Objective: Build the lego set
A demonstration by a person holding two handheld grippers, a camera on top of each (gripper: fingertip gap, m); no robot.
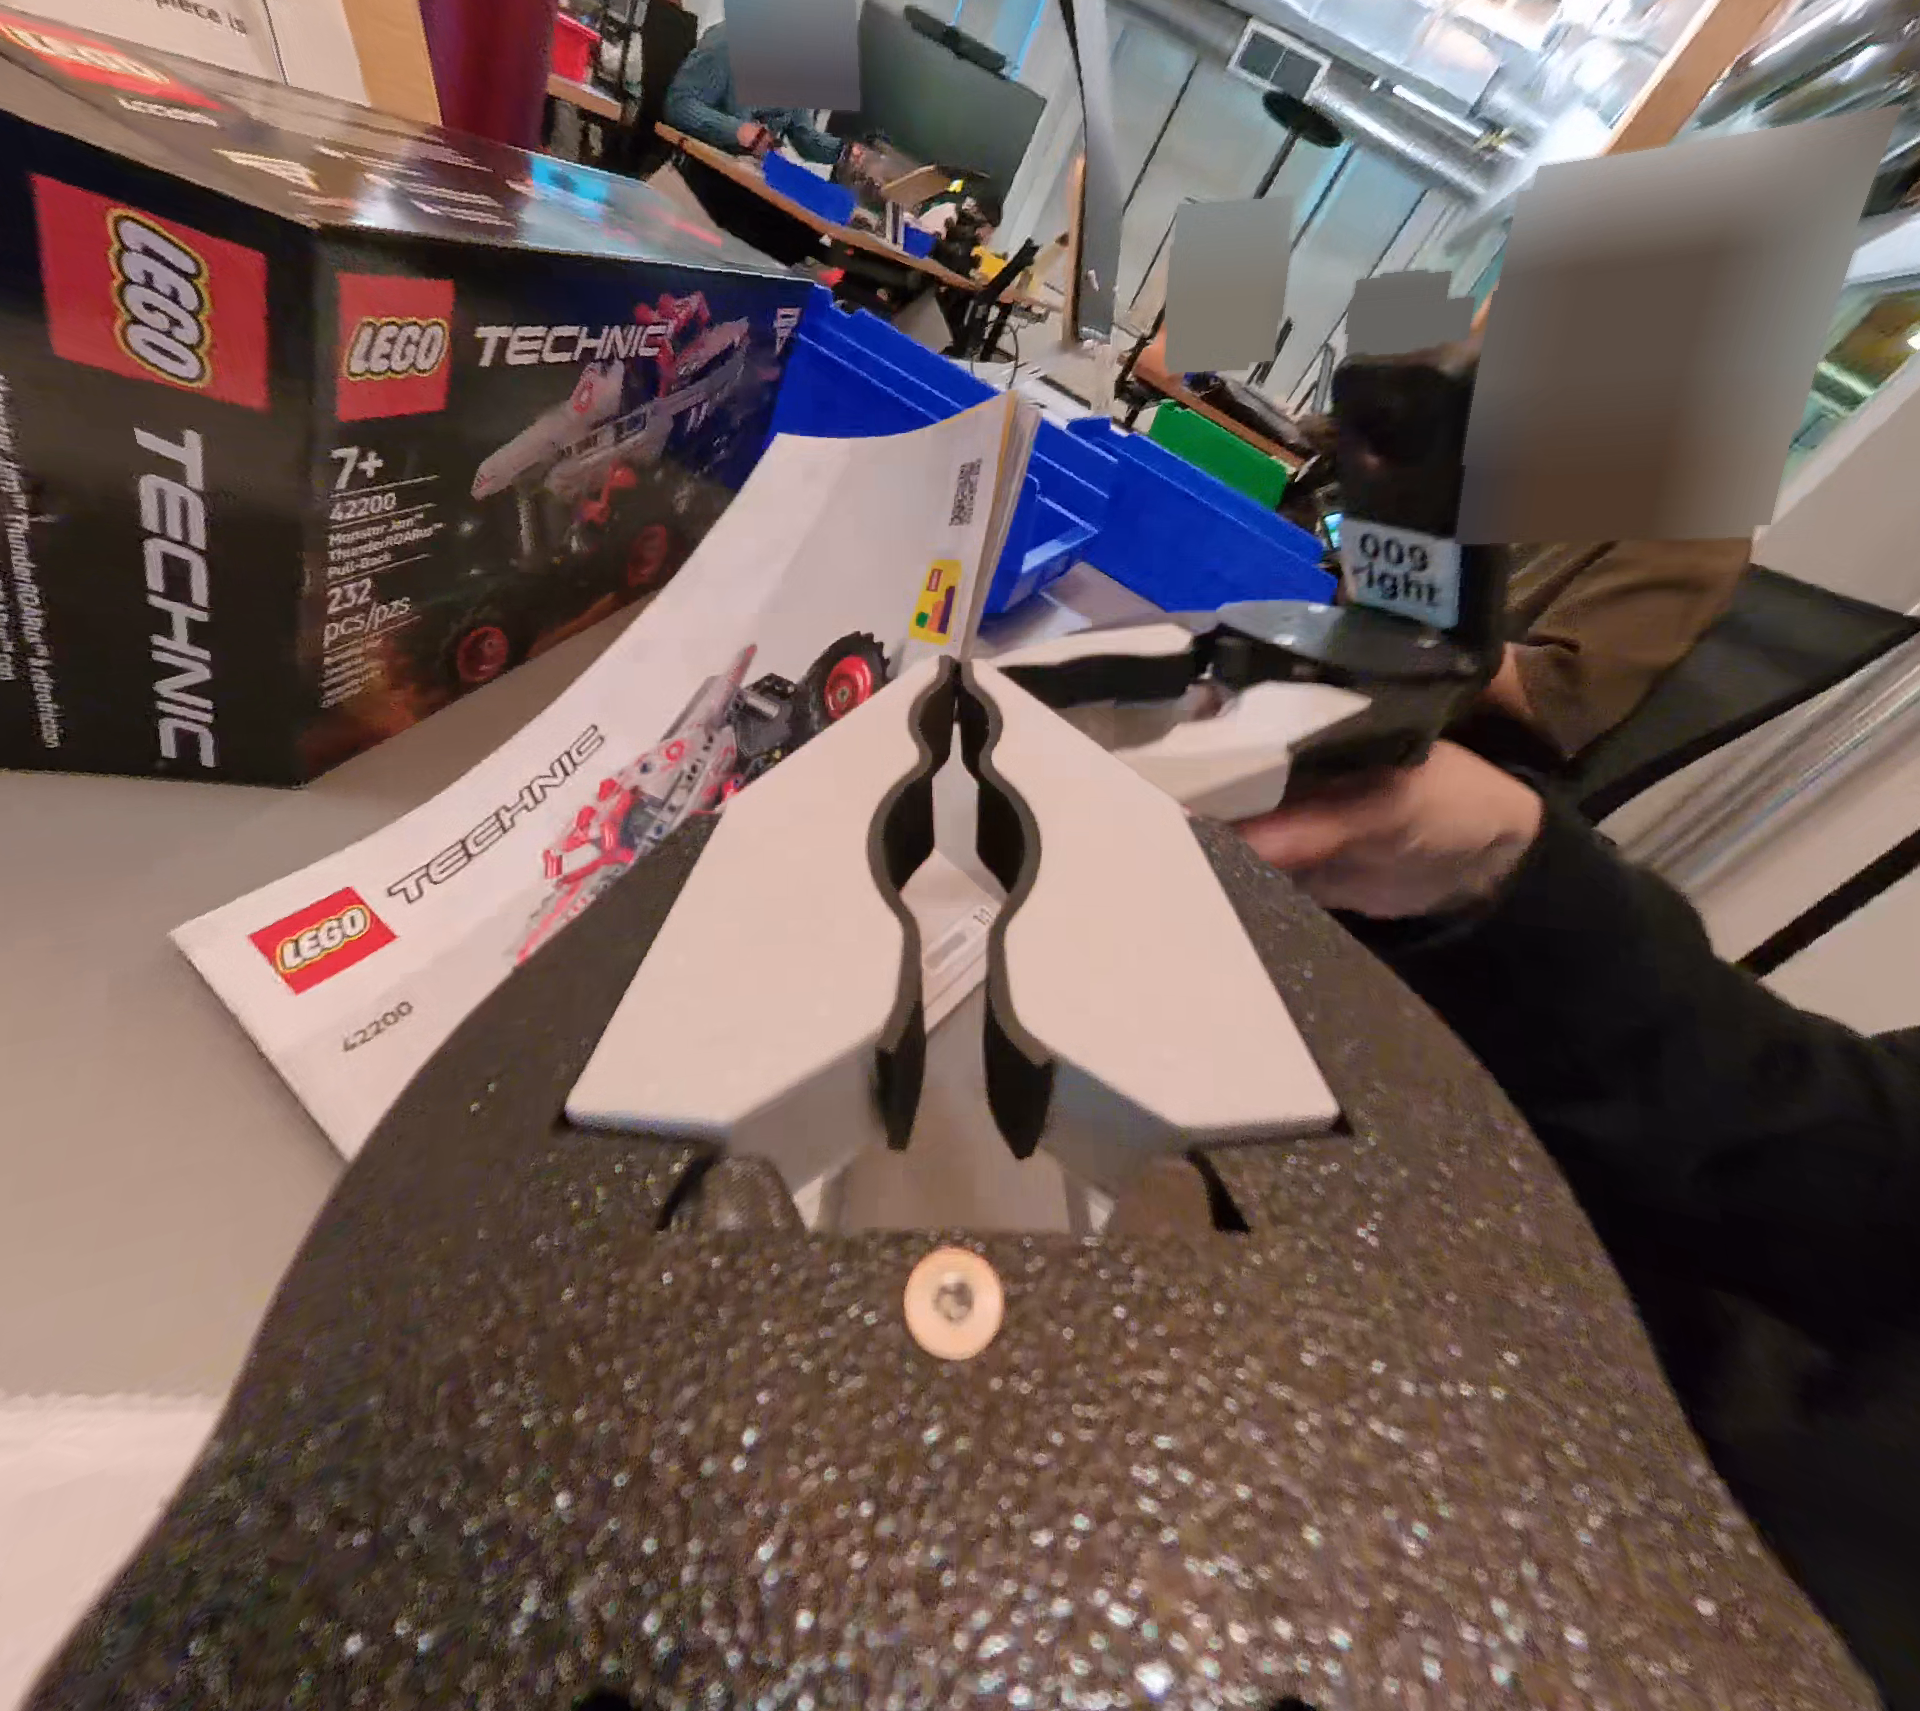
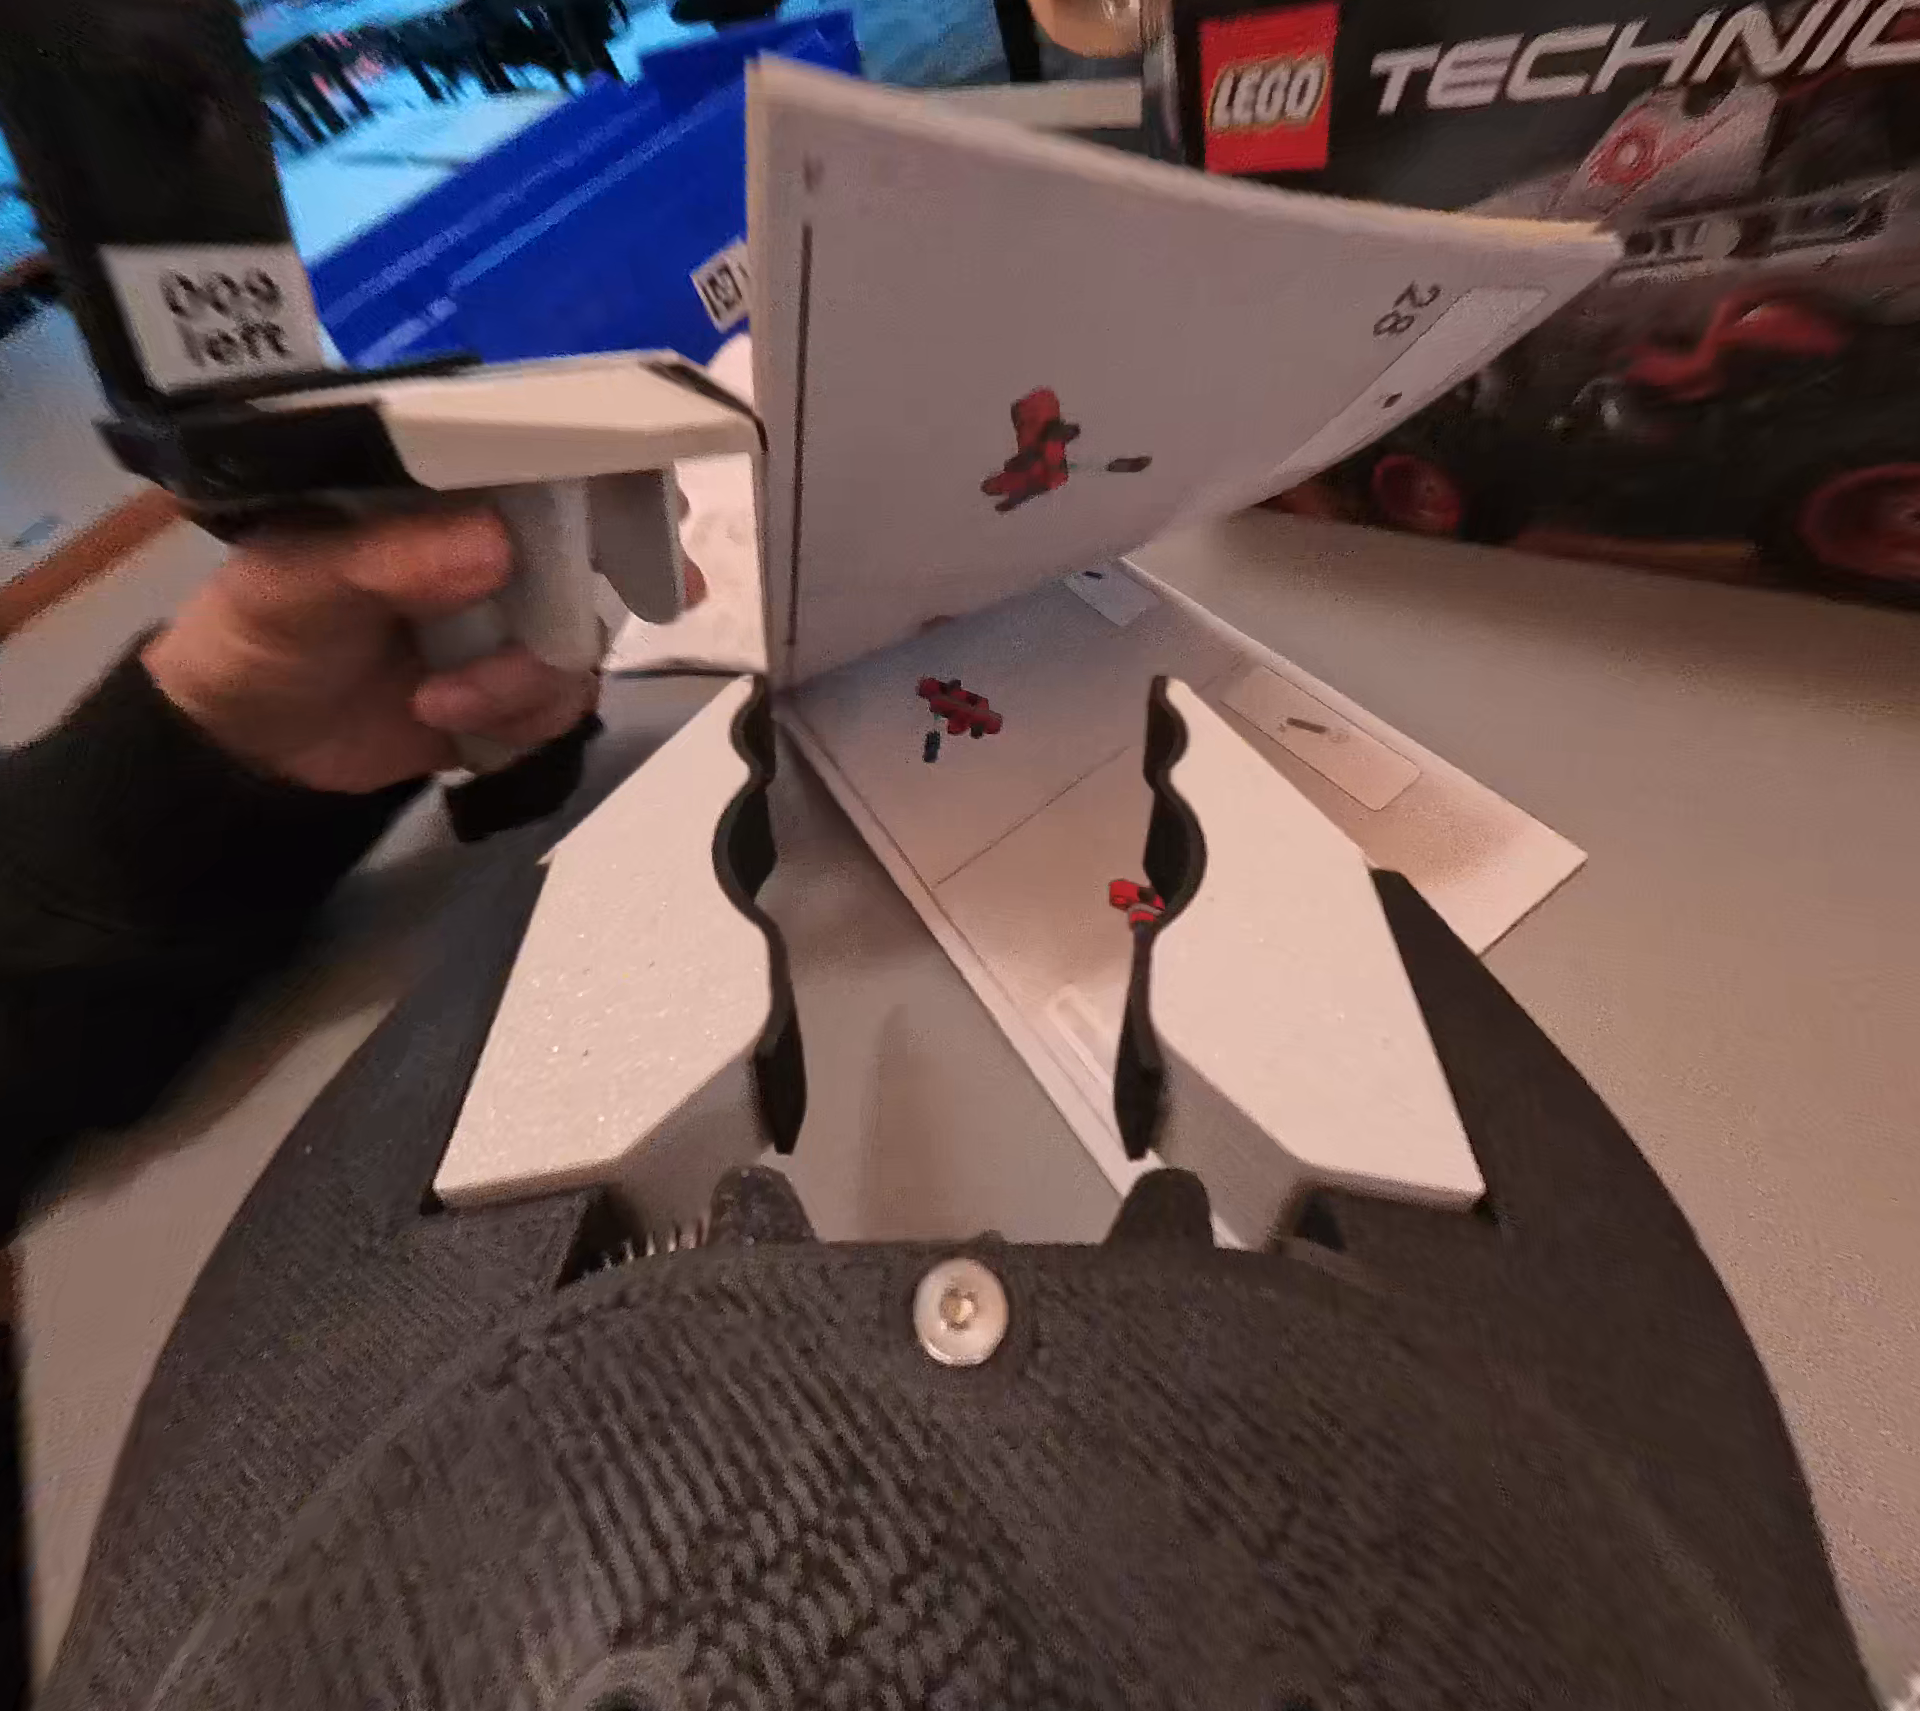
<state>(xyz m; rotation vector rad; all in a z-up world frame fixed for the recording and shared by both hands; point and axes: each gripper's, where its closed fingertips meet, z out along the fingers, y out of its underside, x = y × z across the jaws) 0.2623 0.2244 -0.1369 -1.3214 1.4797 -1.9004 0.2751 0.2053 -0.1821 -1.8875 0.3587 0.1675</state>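
The white instruction booklet (image 1: 665, 705) lies on the grey table, its front part raised in a curve. My left gripper (image 1: 951, 674) is shut on the edge of the raised pages. In the right wrist view the raised pages (image 2: 1039, 311) stand up like a flap, with the left gripper (image 2: 753, 414) pinching their left edge. The flat pages (image 2: 1018, 788) below show small red part drawings. My right gripper (image 2: 956, 711) is open and empty, low over those flat pages. It also shows in the left wrist view (image 1: 1029, 674), just right of the raised edge. No loose bricks show.
The black set box (image 1: 312, 466) stands behind the booklet, and shows at the right in the right wrist view (image 2: 1610, 259). Blue bins (image 1: 1143, 518) sit behind the booklet. A person's hand (image 1: 1382, 830) holds the right gripper. Bare grey table (image 2: 1662, 830) lies to the right. There is about 5 cm between the tips of the two grippers.
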